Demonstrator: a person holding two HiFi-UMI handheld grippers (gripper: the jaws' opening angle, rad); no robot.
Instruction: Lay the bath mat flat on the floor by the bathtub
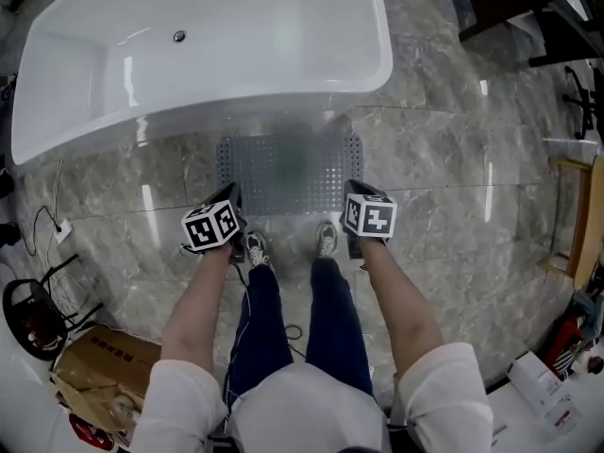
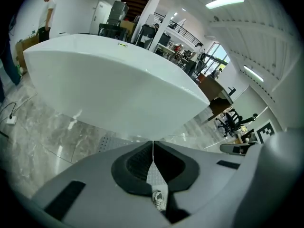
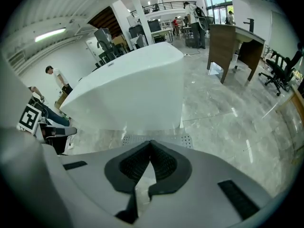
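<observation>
A grey perforated bath mat (image 1: 288, 173) lies flat on the marble floor, its far edge against the white bathtub (image 1: 208, 45). Both grippers hang above the mat's near edge, held up off the floor. My left gripper (image 1: 232, 196) is over the near left corner, my right gripper (image 1: 351, 191) over the near right corner. Each one is shut with nothing between its jaws. In the left gripper view the closed jaws (image 2: 153, 142) point at the tub (image 2: 118, 80), with a strip of mat (image 2: 110, 144) below. The right gripper view shows closed jaws (image 3: 151, 142), the mat (image 3: 186, 140) and the tub (image 3: 133, 94).
My shoes (image 1: 255, 248) stand just short of the mat. A cardboard box (image 1: 94, 366) and a black stool (image 1: 33, 314) sit at the lower left, with a cable and plug (image 1: 61, 229) nearby. A wooden frame (image 1: 580, 220) stands at right. A person (image 2: 47, 8) stands beyond the tub.
</observation>
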